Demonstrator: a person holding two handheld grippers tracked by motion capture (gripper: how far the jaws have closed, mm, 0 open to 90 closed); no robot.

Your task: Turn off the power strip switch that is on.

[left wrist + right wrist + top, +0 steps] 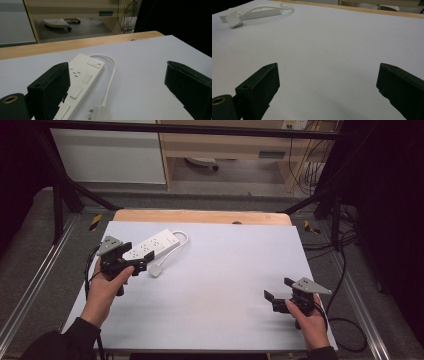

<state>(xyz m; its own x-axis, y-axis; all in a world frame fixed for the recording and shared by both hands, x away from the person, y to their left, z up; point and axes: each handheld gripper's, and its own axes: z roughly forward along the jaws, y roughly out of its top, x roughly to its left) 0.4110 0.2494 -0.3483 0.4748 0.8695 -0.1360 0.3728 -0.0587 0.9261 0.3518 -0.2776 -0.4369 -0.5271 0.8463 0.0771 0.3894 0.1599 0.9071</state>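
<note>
The left gripper (117, 90) has its two black jaws spread wide, one rising at the lower left and the other at the lower right, with nothing between them but tabletop. A white power strip (80, 82) lies flat on the pale grey table (150, 55), running from the near left toward the far middle; the left jaw covers part of its near end. At its far end sits a switch with a small red mark (95, 63). A white cord (112, 72) loops out from that end and curves back to a white plug (100, 111) lying just right of the strip. Beyond the grey surface runs a wooden edge (75, 43).
</note>
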